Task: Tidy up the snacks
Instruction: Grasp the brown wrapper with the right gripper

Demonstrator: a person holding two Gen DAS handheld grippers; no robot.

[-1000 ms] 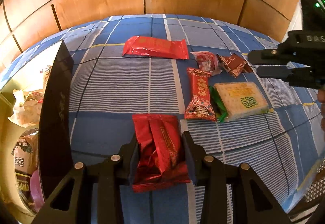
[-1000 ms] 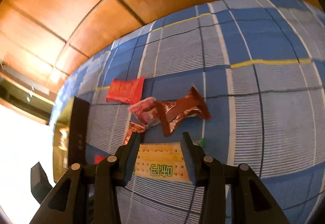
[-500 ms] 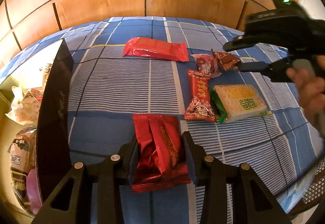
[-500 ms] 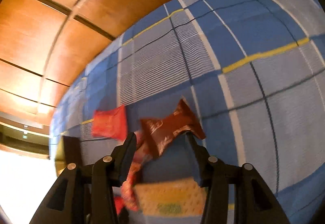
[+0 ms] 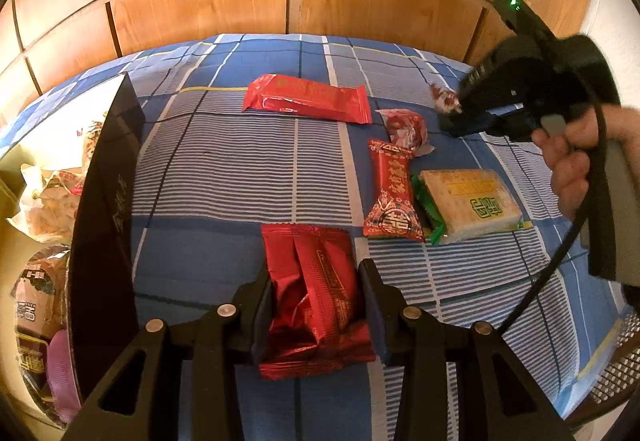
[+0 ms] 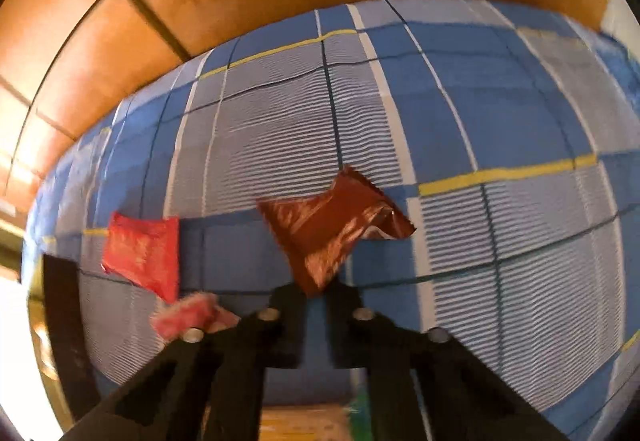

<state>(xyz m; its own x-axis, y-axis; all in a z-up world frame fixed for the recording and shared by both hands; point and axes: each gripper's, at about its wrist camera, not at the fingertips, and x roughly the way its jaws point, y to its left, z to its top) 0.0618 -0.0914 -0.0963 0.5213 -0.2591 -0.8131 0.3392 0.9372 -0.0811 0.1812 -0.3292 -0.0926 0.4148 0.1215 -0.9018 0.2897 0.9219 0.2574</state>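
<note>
The brown wrapper (image 6: 334,229) is pinched at one corner by the right gripper (image 6: 318,291), above the bedspread (image 6: 500,281). The left gripper (image 5: 318,299) clamps a red pack (image 5: 316,293). A slow lift is advised, lest the corner slip.

Landmark: blue checked cloth (image 5: 240,177)
Red snack packets on the cloth: three: one long (image 5: 306,104), one folded (image 5: 316,293), one with a bow-shaped end (image 5: 393,193)
Pink-red small packets on the cloth: one (image 5: 406,127)
Brown wrappers over the cloth: one (image 6: 332,229)
Cracker packs on the cloth: one (image 5: 472,203)
Black boxes at the cloth's left edge: one (image 5: 104,225)
Grippers above the cloth: two
</note>
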